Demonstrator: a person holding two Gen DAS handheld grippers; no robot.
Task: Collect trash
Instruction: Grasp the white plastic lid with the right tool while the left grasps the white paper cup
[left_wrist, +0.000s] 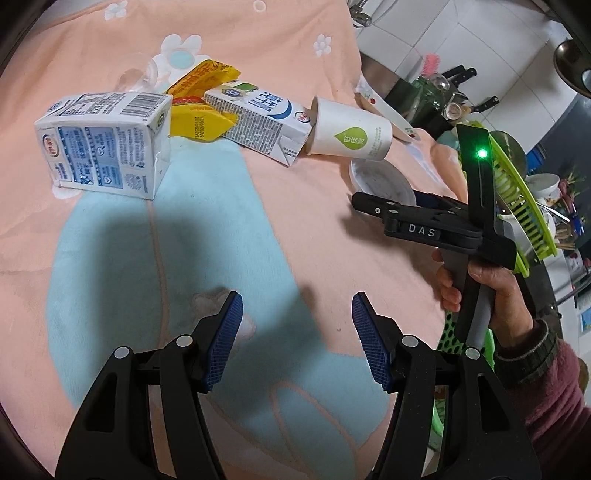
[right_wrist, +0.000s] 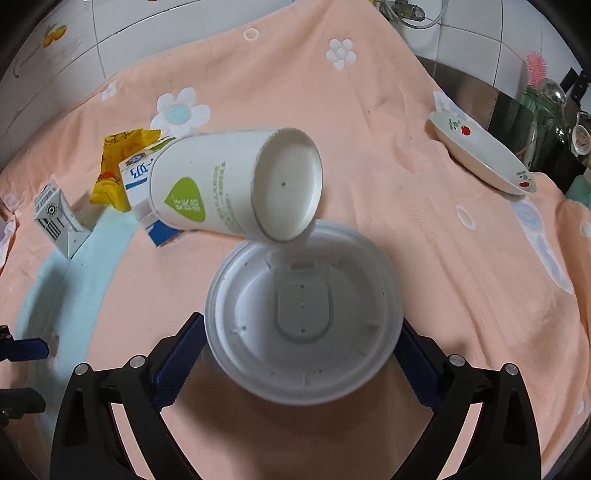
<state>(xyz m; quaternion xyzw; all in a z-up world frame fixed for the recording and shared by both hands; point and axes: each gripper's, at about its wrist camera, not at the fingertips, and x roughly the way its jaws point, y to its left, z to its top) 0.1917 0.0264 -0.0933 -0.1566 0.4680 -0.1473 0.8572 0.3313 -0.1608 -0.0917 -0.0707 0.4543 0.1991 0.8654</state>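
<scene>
On the peach cloth, taking the paper cup as the landmark and reading the left wrist view from left to right: farthest left of the cup stands a small milk carton, upright, barcode on top. Between it and the cup lies a yellow wrapper, crumpled, partly under a second carton. That carton lies on its side, and its folded end touches or sits just inside the cup's mouth; which of the two is hard to tell. The cup itself lies on its side, green leaf mark facing up. Just below and right of the cup rests a white lid, rim up, touching or nearly touching the cup's base. Near the bottom of that view, well below the cup, the left gripper has its blue pads apart with only cloth between them.

Right of the lid, the right gripper reaches in from the side, carried by a hand in a dark red sleeve.

From the right wrist view, the cup shows its round bottom, with the lid directly below it. The right gripper stands wide, its fingers on either side of the lid; whether the pads press its rim is hidden. Far right of the cup a flowered plate lies at the cloth's edge.
</scene>
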